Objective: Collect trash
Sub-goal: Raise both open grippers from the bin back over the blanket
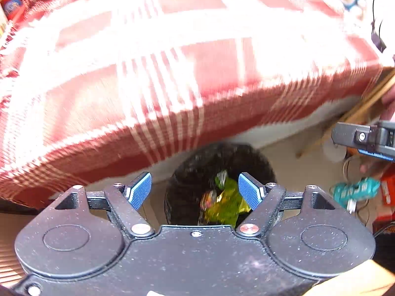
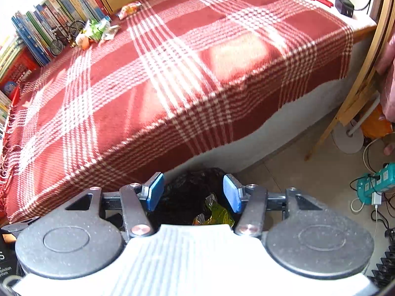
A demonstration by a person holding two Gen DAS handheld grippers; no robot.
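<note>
Crinkly green-yellow foil snack wrappers (image 1: 223,203) lie inside the black plastic bin bag (image 1: 195,170) beside the red-and-white plaid bed blanket (image 2: 172,74); light, slippery, best pinched at an edge. Left gripper (image 1: 195,191) and right gripper (image 2: 193,192) gape, empty. Only the right wrist view shows more loose wrappers (image 2: 95,30) on the blanket's far side
</note>
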